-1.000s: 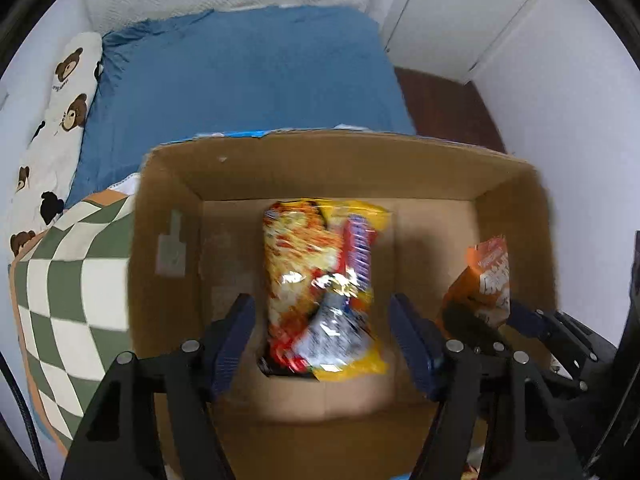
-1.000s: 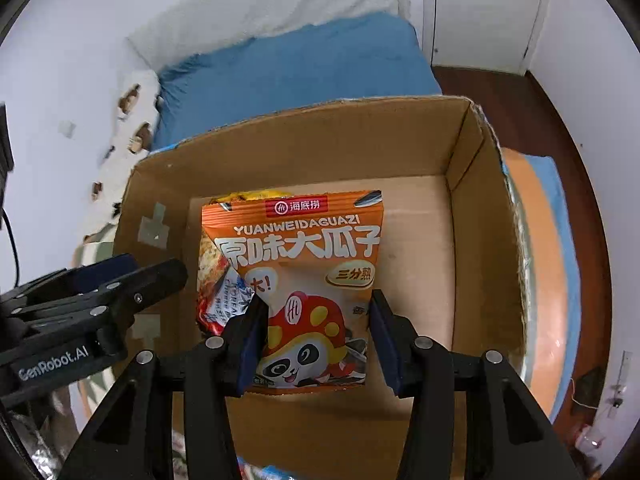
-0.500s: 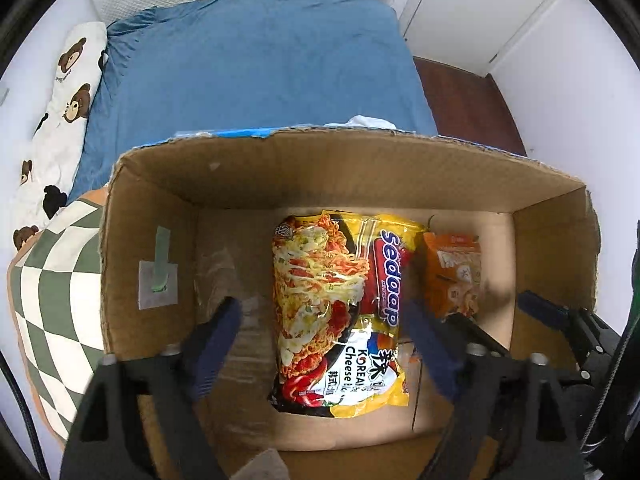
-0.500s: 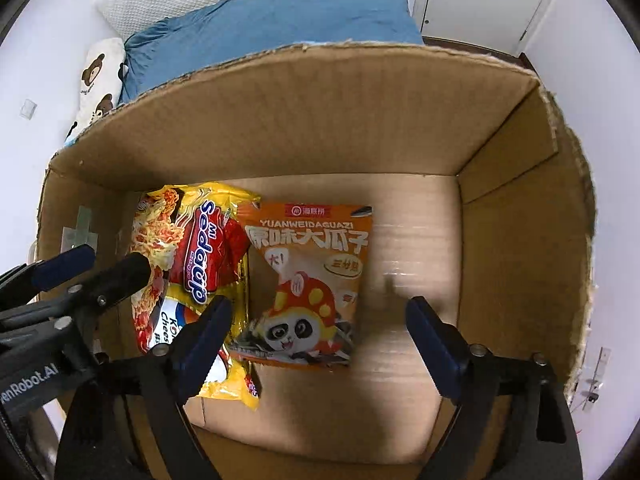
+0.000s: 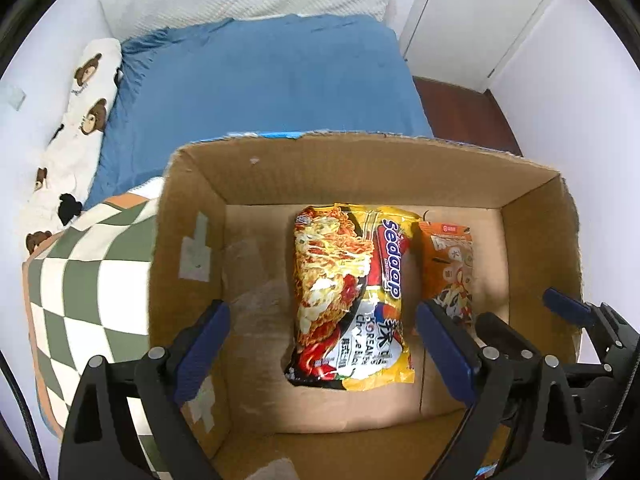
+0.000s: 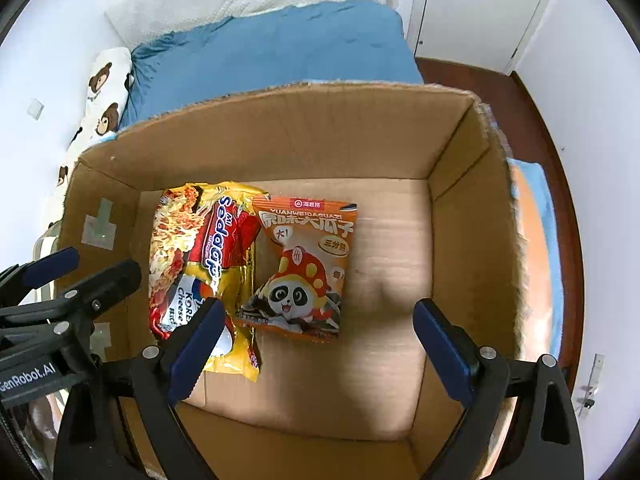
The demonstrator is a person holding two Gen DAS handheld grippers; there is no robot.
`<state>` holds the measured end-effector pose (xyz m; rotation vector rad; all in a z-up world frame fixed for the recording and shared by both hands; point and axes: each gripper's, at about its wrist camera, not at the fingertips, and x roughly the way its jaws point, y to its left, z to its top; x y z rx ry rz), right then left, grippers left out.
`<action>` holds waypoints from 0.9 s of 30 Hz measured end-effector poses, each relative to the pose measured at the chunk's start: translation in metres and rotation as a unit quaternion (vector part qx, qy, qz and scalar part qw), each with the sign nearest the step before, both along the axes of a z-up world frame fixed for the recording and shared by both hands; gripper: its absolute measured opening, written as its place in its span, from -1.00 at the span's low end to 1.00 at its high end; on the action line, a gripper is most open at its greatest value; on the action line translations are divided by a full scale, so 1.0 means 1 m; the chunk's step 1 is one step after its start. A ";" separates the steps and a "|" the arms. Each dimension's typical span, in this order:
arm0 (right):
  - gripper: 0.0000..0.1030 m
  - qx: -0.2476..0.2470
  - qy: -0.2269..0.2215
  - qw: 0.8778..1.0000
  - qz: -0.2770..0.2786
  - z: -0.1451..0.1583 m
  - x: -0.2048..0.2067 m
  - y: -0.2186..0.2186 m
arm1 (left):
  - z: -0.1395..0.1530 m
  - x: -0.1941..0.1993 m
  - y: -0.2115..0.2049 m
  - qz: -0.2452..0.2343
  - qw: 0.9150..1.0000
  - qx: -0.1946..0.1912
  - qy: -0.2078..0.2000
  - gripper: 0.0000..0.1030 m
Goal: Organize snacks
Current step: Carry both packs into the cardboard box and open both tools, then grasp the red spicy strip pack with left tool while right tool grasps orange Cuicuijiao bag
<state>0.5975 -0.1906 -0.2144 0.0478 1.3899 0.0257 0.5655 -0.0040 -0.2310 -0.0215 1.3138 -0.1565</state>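
Observation:
An open cardboard box [image 5: 192, 248] [image 6: 472, 184] stands on a bed. On its floor lie a yellow-red Sedaap noodle pack [image 5: 348, 292] [image 6: 200, 264] and, to its right, an orange panda snack bag [image 5: 450, 264] [image 6: 308, 268]. My left gripper [image 5: 322, 344] is open and empty, above the near part of the box, over the noodle pack. My right gripper [image 6: 316, 344] is open and empty, above the box just nearer than the panda bag. Each gripper shows in the other's view: the right [image 5: 560, 320], the left [image 6: 76, 276].
A green-white checked blanket [image 5: 80, 280] lies left of the box. A blue bed sheet [image 5: 260, 80] and a bear-print pillow [image 5: 88, 76] lie beyond it. A white door [image 5: 480, 8] and dark wood floor [image 5: 464, 108] are at the right.
My right gripper opened and let the panda bag go onto the box floor beside the noodle pack. Both grippers rose and drew back from the box floor.

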 end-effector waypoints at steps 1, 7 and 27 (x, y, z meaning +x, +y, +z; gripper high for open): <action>0.88 0.000 -0.006 1.000 0.000 0.004 -0.004 0.000 | 0.004 -0.004 0.002 -0.001 1.000 0.002 -0.008 0.84; 0.88 -0.008 -0.063 0.998 -0.007 0.035 -0.038 0.012 | 0.035 -0.043 0.009 0.005 0.997 0.008 -0.070 0.84; 0.88 0.025 -0.154 0.988 -0.015 0.122 -0.191 0.015 | 0.095 -0.195 0.037 0.016 0.990 0.003 -0.142 0.84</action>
